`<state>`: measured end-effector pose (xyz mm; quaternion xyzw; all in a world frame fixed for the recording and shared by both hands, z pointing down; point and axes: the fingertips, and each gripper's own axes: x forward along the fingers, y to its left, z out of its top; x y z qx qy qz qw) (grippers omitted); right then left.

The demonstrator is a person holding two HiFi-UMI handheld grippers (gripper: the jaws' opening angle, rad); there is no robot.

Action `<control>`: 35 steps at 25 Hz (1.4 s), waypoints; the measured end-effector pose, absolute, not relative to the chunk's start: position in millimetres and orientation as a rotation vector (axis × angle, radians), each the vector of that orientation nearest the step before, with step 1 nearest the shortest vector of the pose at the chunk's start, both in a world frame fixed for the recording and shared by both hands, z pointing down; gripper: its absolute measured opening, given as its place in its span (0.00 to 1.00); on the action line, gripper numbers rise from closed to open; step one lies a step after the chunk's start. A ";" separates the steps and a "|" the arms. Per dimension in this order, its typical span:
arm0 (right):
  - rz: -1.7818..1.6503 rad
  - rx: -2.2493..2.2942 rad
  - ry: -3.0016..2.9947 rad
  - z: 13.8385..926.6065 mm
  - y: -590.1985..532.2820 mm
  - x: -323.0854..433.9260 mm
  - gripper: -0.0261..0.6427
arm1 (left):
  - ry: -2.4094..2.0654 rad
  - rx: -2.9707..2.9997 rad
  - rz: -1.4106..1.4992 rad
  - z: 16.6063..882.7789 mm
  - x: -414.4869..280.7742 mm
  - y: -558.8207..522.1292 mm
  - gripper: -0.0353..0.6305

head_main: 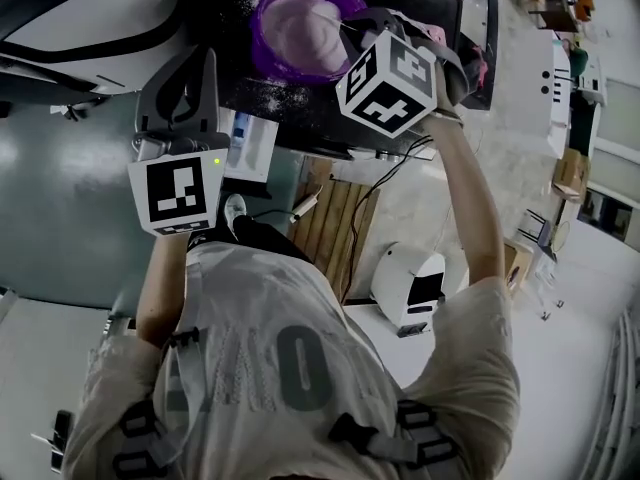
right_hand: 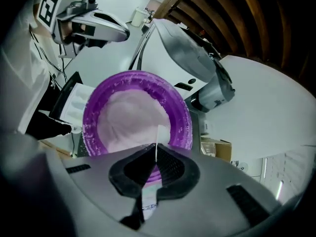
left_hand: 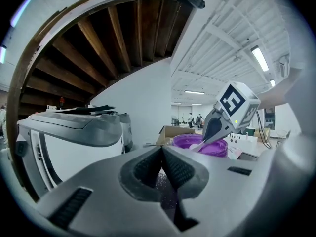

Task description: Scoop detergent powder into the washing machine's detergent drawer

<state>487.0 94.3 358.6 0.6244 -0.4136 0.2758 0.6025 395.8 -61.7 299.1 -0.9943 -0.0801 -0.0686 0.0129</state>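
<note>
Right gripper view: right tool point(right_hand: 156, 157) pinches spoon point(right_hand: 157, 137) above bowl point(right_hand: 180, 113) rim; left tool point(left_hand: 162, 154) clenched.

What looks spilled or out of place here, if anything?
Loose powder specks lie scattered on the dark top outside the purple bowl, so some looks spilled. Otherwise nothing stands out: the right gripper is shut on a white spoon over the bowl.

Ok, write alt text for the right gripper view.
The right gripper, jaws shut on a thin white scoop, reaches over a purple bowl of pale powder. The left gripper hovers at upper left, jaws shut.
</note>
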 end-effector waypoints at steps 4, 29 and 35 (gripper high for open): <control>0.691 1.406 -0.959 364.2 98.5 487.3 0.06 | -0.242 -3.097 -0.206 301.9 396.0 -60.4 0.09; 1.194 1.649 -1.156 366.8 91.3 458.1 0.06 | -0.198 -3.105 -0.213 302.6 387.7 -65.2 0.09; 1.377 1.847 -1.244 360.5 88.6 456.8 0.06 | -0.222 -3.097 -0.198 297.5 386.6 -61.8 0.09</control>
